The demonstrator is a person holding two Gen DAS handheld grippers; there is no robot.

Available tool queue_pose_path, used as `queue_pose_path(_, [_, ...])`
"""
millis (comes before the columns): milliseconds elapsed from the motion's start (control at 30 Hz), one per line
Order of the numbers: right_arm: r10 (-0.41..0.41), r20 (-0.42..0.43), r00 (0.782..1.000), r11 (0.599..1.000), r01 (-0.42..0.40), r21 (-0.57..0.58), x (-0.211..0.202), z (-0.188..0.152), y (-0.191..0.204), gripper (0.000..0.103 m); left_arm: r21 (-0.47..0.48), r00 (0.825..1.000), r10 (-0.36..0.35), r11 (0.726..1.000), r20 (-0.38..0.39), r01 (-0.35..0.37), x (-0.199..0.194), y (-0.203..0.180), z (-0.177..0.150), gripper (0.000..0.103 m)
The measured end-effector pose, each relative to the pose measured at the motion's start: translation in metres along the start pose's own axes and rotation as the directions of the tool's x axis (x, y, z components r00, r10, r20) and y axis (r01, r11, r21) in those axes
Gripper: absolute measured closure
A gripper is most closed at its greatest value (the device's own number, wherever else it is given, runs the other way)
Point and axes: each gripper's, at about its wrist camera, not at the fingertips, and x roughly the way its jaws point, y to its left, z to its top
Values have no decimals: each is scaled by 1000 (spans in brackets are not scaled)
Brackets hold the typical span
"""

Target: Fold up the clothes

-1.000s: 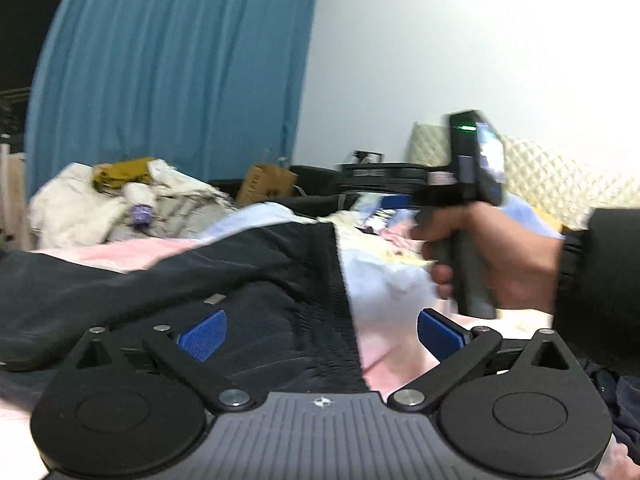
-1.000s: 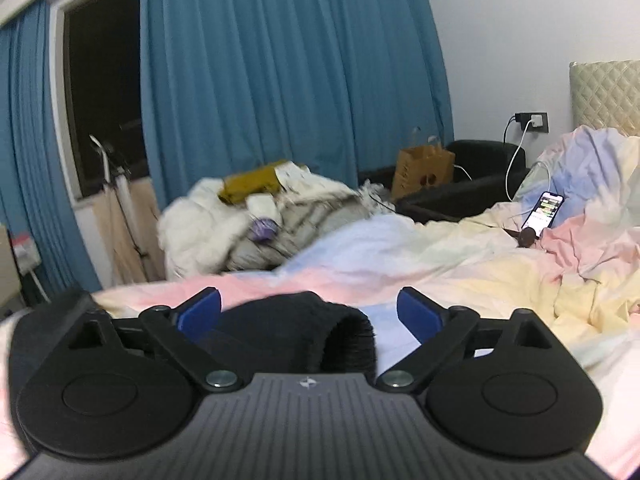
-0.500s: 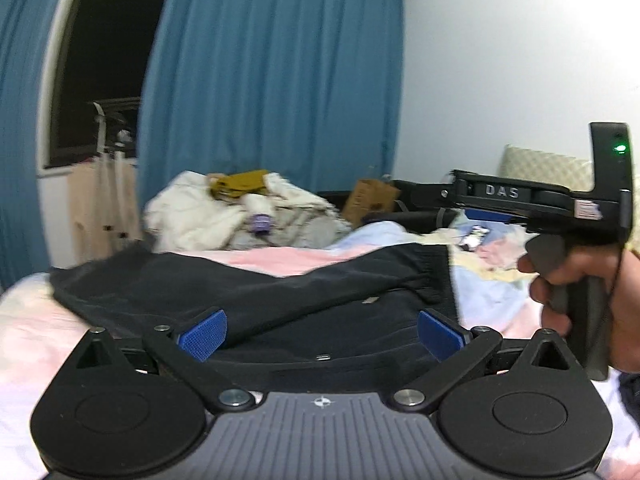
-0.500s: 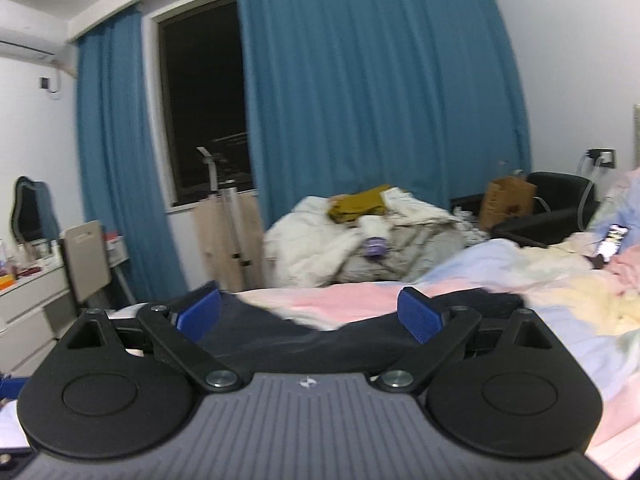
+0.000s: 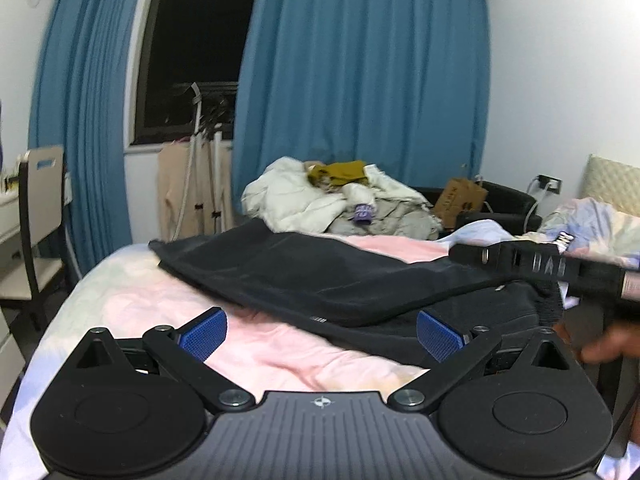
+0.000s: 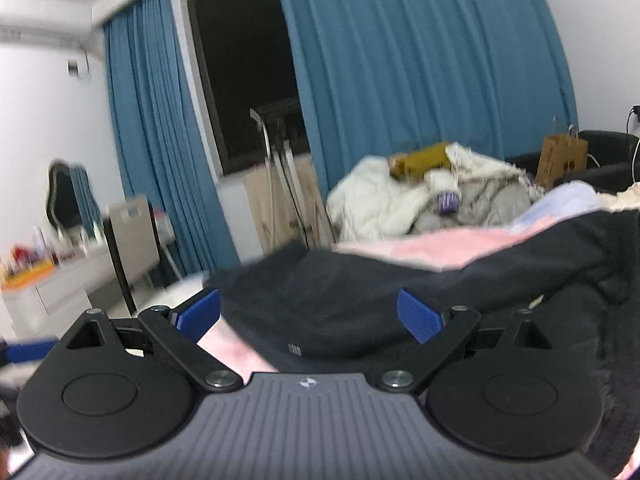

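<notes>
A black garment (image 5: 340, 276) lies spread on the pink bedspread (image 5: 168, 304), its ribbed waistband at the right. It also shows in the right wrist view (image 6: 360, 300). My left gripper (image 5: 322, 332) is open and empty, low over the bedspread at the garment's near edge. My right gripper (image 6: 310, 314) is open and empty, just above the garment's near fold. In the left wrist view the right gripper's body (image 5: 560, 268) reaches in from the right over the waistband, with the hand below it.
A heap of white and mustard clothes (image 5: 340, 196) lies at the far side of the bed. A chair (image 5: 36, 216) and desk stand at the left. A brown paper bag (image 5: 460, 200) sits on a dark seat. Blue curtains (image 5: 360, 80) hang behind.
Both cameras have swung left, from the headboard side toward the window. The garment now lies further right in both views. Both grippers stay open.
</notes>
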Motion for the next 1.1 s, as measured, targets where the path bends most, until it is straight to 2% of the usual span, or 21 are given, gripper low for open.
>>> queue_pose_path(200, [-46,-46,998,986,38,-161,59,-14,20,4,-80,999,38,996,-32,-40,17,41,-4,1])
queue_pose_path(467, [-47,-145,988,934,-8,-357,150,-49,50,4,-122,991,119,985,-59,-125,33,80,-12,1])
queue_pose_path(667, [-101,-221,970,853,-29,-521,195,-75,69,4,-172,983,162,969,-87,-175,48,108,-16,1])
queue_pose_path(733, [-107,-217,970,832,-32,-554,198,-81,73,5,-200,980,167,962,-111,-186,58,116,-22,1])
queue_pose_path(767, [-108,-209,972,820,-32,-572,196,-83,75,8,-214,978,169,958,-122,-192,63,120,-25,1])
queue_pose_path(833, [-105,-210,972,809,-39,-586,195,-85,79,28,-230,976,171,953,-138,-199,70,124,-29,2])
queue_pose_path(867, [-108,-222,969,816,-41,-577,196,-84,79,56,-236,975,171,950,-144,-202,72,126,-30,3])
queue_pose_path(933, [-112,-247,962,833,-45,-552,198,-82,78,100,-248,973,174,946,-154,-208,76,130,-32,3])
queue_pose_path(1000, [-86,-270,959,875,-57,-481,196,-75,68,100,-255,973,179,943,-146,-212,74,132,-32,4])
queue_pose_path(1100, [-43,-247,968,892,-74,-446,180,-65,69,101,-269,976,180,941,-118,-207,68,130,-29,4])
